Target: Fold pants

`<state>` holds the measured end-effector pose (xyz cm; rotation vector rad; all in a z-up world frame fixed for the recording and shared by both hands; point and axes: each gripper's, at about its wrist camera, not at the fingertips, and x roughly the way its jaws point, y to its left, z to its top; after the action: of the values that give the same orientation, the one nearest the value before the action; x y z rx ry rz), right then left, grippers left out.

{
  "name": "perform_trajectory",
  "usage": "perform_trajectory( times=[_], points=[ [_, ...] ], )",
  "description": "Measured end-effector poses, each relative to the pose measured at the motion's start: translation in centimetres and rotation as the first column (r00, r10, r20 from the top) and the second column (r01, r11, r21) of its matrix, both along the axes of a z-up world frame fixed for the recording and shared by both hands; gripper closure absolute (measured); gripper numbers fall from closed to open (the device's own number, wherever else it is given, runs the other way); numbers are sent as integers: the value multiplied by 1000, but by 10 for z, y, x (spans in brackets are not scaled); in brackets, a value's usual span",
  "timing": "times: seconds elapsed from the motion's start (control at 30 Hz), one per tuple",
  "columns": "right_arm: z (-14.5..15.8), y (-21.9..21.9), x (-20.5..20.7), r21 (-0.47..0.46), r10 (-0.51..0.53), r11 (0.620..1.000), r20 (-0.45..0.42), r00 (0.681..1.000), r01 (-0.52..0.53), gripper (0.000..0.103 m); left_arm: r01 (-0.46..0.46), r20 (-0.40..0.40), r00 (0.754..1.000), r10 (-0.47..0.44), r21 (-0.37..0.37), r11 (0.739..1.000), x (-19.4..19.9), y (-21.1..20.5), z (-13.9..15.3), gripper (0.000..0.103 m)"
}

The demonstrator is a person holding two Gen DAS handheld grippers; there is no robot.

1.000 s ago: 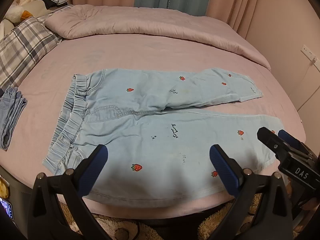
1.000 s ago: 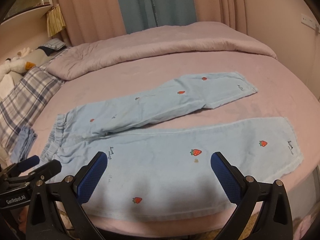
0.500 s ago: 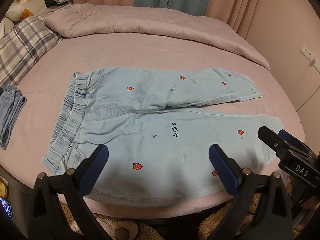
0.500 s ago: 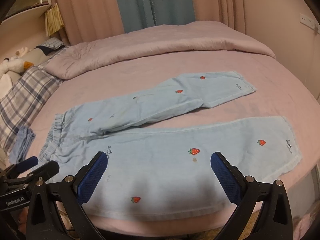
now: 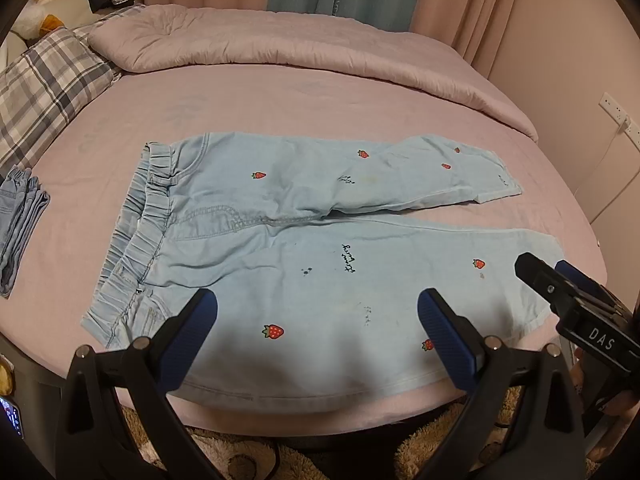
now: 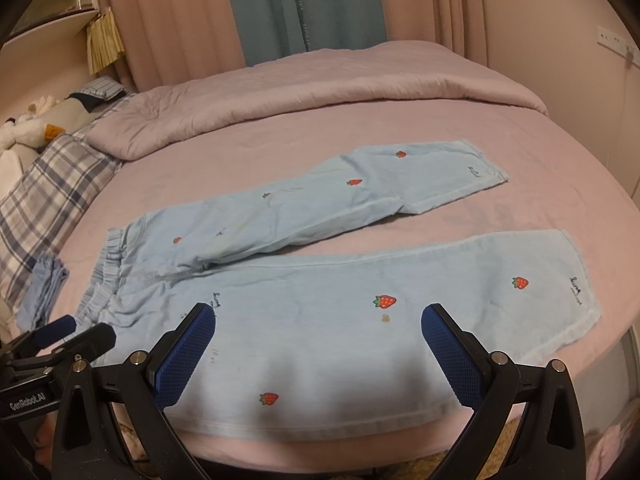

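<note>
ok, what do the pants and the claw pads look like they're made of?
Pants: thin, matte, light blue cotton, denim-like; visible seams, gathered elastic waistband, soft wrinkles. Strawberries could be printed or embroidered.
Pads on the right claw: blue, probably rubber or soft plastic, with a fine grid texture.

bedroom | bed (image 5: pixel 304 120), plaid pillow (image 5: pixel 44 84), curtains (image 6: pixel 304 4)

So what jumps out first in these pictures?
The light blue pants with red strawberries, spread flat across the pink bed, legs apart. Nearest the camera, the left claw and the right claw hover open over the near leg. A plaid pillow lies far left.
</note>
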<state>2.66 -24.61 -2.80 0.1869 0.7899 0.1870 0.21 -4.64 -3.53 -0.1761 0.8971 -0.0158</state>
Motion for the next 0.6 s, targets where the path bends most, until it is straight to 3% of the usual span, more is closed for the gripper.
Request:
perform_trajectory(
  times=[0.6],
  points=[
    [-3,-1,0,4,-17,1000,-15,1000,17,0,15,-7,1000,-15,-3,1000,1,2,-3,4]
  ],
)
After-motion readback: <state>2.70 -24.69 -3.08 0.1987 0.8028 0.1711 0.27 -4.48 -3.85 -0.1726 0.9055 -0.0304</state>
